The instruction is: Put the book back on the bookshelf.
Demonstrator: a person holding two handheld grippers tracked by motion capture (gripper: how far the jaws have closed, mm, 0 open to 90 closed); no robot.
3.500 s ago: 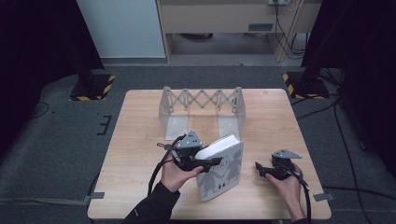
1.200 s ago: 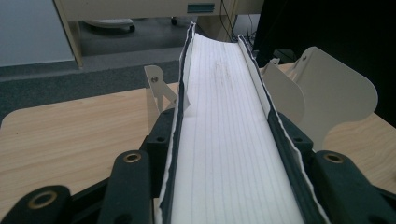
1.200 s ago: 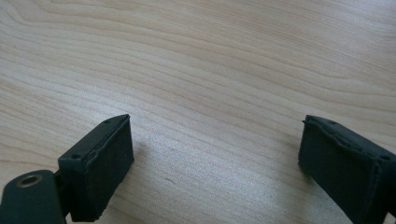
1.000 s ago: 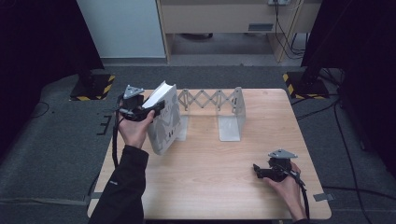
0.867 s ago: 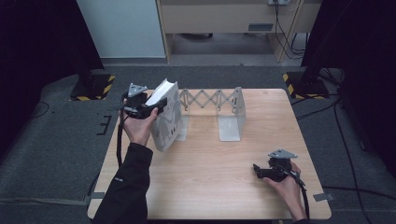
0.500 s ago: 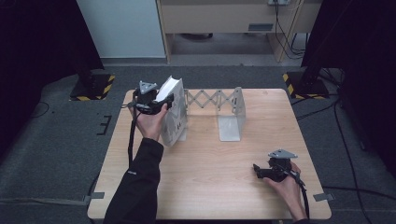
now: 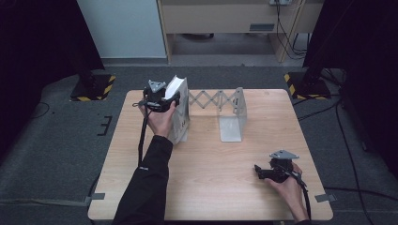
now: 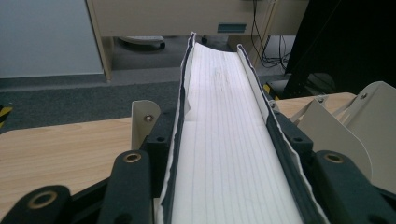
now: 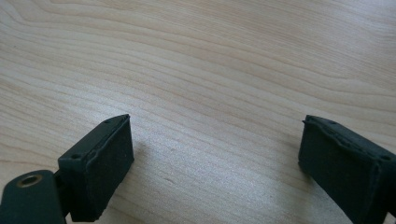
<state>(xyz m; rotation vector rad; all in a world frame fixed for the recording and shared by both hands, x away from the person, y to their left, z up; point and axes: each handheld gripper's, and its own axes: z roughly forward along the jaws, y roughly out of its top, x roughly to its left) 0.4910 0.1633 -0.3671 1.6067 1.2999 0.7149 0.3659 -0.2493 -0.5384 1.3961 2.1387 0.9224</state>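
A thick white book [image 7: 179,108] stands upright at the left end of the grey accordion book rack [image 7: 212,99], near the table's far edge. My left gripper [image 7: 163,100] is shut on its upper part. In the left gripper view the book's page edges [image 8: 219,93] run between the two black jaws of my left gripper [image 8: 224,135], with the rack's left plate [image 8: 140,116] just beyond. My right gripper [image 7: 261,171] rests at the front right of the table, open. Its fingers [image 9: 100,158] stand wide apart over bare wood.
The rack's right end plate [image 7: 233,117] stands on the wooden table [image 7: 211,187] with its foot towards me. Beyond the far edge lie dark carpet, two striped stand bases [image 7: 300,79] and a wooden desk [image 7: 220,18].
My left hand has carried the book rightward and down from the far left corner to the rack's left end. The right hand has stayed still.
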